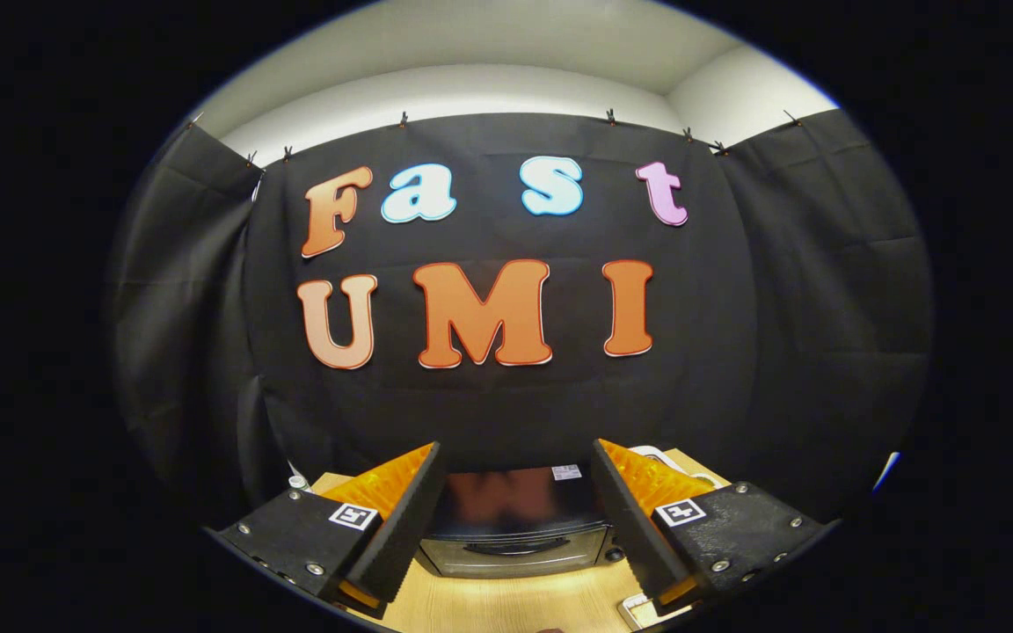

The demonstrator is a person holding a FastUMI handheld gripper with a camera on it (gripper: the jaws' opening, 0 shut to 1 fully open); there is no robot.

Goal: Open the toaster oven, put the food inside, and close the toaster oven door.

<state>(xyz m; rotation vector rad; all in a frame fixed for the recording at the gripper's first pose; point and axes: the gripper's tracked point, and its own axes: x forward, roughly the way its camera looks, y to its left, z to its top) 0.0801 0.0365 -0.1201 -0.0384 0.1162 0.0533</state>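
Note:
A dark toaster oven (515,527) with a glossy black top and a silvery front stands on the wooden table (506,607), seen from above between and just beyond my fingers. Its door looks shut, with a curved handle (506,548) on the front. My gripper (513,475) is held high above the table, open, with nothing between its orange-backed black fingers (401,519). A white object (643,611) lies on the table by the right finger, mostly hidden; I cannot tell what it is.
A white plate-like edge (656,453) peeks out behind the right finger at the table's far side. A small bottle cap (298,483) shows near the left finger. The black cloth wall closes in the back and both sides.

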